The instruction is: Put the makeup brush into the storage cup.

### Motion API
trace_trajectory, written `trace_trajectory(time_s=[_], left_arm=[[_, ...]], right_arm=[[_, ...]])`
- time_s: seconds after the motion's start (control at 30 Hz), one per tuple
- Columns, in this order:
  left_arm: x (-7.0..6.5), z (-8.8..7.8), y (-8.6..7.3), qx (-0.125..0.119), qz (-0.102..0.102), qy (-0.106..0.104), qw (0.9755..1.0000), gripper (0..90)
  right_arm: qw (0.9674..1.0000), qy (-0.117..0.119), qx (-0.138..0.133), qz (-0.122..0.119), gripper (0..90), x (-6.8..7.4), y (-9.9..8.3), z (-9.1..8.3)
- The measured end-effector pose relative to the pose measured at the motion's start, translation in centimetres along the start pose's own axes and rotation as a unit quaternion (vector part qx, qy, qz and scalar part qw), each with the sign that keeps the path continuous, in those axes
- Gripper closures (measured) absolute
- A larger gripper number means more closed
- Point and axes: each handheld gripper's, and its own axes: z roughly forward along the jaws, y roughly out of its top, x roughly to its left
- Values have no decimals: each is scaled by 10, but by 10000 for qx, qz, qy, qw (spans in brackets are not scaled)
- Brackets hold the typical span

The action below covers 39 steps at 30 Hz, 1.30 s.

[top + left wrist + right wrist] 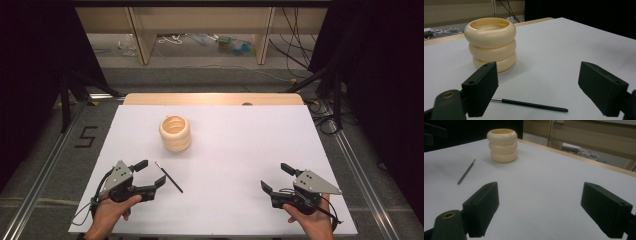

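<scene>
Risk: thin black paintbrush (pixel 168 177) lies flat on white desk (pixel 240 150), just beside my spread left hand-held gripper (pixel 153 172) | it may roll or slip when pinched | right hand-held gripper (pixel 273 178) spread, empty | cream ribbed pot (pixel 175 133) could tip if bumped.

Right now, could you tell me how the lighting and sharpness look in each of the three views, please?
High view: even light on the white table, dark surroundings, the brush sharp. Left gripper view: the ringed holder casts a soft shadow, its own fingers slightly soft up close. Right gripper view: dimmer, greyish, with the holder mildly soft.
</scene>
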Motion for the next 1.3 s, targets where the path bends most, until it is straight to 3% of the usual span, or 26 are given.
trace_trajectory(time_s=[0.1,0.27,0.47,0.73,0.83,0.9,0.93,0.97,1.03,1.07,1.1,1.13,1.17,1.2,1.23,1.27,1.3], left_arm=[[1,1,-1,35,-75,8,10000,160],[1,2,0,102,12,-47,9999,159],[-1,6,2,207,-169,-111,9996,159],[-10,18,12,463,331,-347,9978,166],[-10,21,15,721,577,-436,9948,172],[-8,24,15,1043,869,-531,9893,186],[-8,24,15,1043,869,-531,9893,189],[-7,26,14,1270,1054,-565,9847,194],[-3,26,15,1478,1181,-621,9800,191],[-2,27,14,1401,1024,-609,9829,190],[1,28,16,1506,1101,-602,9806,190],[3,29,17,1558,972,-634,9809,187],[7,30,18,1704,1031,-685,9776,181],[11,31,20,1754,1136,-636,9758,182],[13,33,20,1707,1081,-604,9775,186],[17,34,22,1767,1116,-570,9763,187],[19,35,22,1757,1082,-553,9769,187]], right_arm=[[10000,24,29,5,160,0,0,0],[10000,21,19,-7,161,0,0,0],[10000,43,-31,18,163,1,-2,3],[10000,51,45,-17,167,0,-2,2],[10000,52,39,-11,167,0,-2,2],[10000,59,55,-4,167,0,-2,2],[10000,58,65,-19,167,0,-3,3],[9999,72,72,12,168,1,-3,3],[9999,107,46,-19,167,0,-3,5],[9999,75,68,-51,167,1,-3,4],[9999,114,95,-66,167,1,-3,4],[9998,138,34,-102,167,1,-3,5],[9997,200,93,-89,167,2,-2,4],[9997,201,81,-102,167,1,-2,4],[9997,184,126,-64,168,2,-2,4],[9998,151,50,-82,168,2,-3,5],[9998,156,75,-53,167,2,-3,5]])
